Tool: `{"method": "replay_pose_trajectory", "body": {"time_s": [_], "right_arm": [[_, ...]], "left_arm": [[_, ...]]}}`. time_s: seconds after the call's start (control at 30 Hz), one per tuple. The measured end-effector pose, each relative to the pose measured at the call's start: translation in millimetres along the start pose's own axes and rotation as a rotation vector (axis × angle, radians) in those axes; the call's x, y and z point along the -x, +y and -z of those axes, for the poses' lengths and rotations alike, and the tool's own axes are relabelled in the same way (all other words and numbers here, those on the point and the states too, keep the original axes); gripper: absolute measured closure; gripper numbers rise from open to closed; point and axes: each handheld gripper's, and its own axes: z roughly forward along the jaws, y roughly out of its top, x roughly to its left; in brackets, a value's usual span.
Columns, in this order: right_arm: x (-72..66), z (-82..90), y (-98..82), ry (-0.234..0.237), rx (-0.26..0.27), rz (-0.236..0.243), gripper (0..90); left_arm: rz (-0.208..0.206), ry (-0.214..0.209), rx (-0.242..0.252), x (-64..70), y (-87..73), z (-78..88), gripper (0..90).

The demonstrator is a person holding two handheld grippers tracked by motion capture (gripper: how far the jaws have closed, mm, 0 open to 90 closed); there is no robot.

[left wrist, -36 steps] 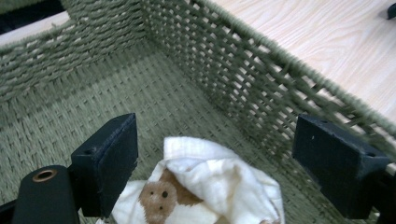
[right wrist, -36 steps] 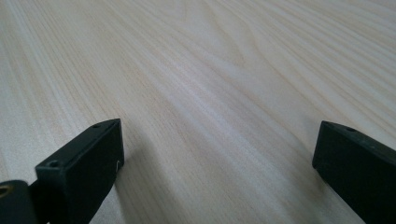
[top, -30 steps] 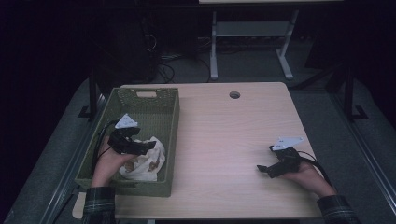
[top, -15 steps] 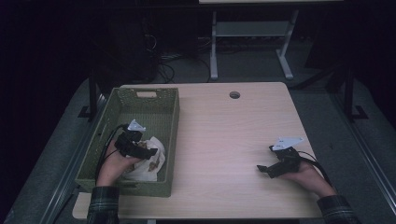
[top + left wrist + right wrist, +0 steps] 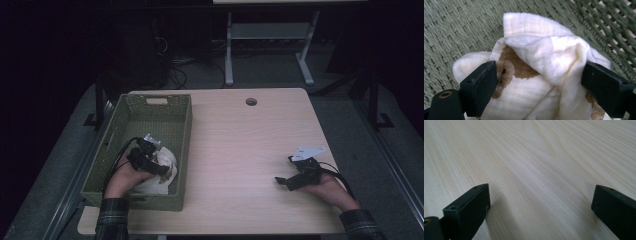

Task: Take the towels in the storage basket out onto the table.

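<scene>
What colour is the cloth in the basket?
Cream cloth with brown patches; clearest in the left gripper view.

The left gripper [image 5: 159,168] covers part of the white cloth [image 5: 162,172] in the green basket [image 5: 131,115] — the cloth's brown print [image 5: 510,66] stays unreadable among folds, its lower edge cut off.

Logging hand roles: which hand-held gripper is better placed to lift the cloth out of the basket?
Left hand-held gripper: open jaws straddle the brown-stained white cloth inside the green woven basket.

The tongs [image 5: 540,212] stand spread wide, low over the pale wooden tabletop [image 5: 544,157].
</scene>
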Motion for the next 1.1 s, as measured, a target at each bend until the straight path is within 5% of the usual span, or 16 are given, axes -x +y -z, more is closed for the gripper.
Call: {"method": "replay_pose_trajectory", "body": {"time_s": [0.37, 0.6, 0.67, 0.8, 0.83, 1.1], "right_arm": [[-0.1, -0.2, -0.1, -0.001, 0.002, -0.002, 1.5], [-0.1, -0.2, -0.1, 0.0, 0.003, -0.001, 1.5], [-0.1, 0.0, 0.0, 0.0, 0.001, -0.002, 1.5], [-0.1, 0.0, 0.0, 0.0, 0.0, -0.002, 1.5], [0.0, 0.0, 0.1, 0.0, 0.0, -0.002, 1.5], [0.0, 0.0, 0.1, 0.0, 0.001, -0.001, 1.5]], "left_arm": [[-0.022, 0.027, -0.059, 3.0, 0.5, -6.6, 14.8], [-0.021, 0.033, -0.091, 5.5, 2.5, 3.0, 66.9], [-0.016, 0.017, -0.093, 5.3, 3.0, 7.3, 71.9], [0.001, -0.016, -0.014, 1.4, 2.8, 19.8, 74.0], [0.02, -0.04, 0.04, -1.5, 2.1, 25.2, 74.2], [0.032, -0.058, 0.145, -6.2, 2.3, 40.2, 74.2]]}}
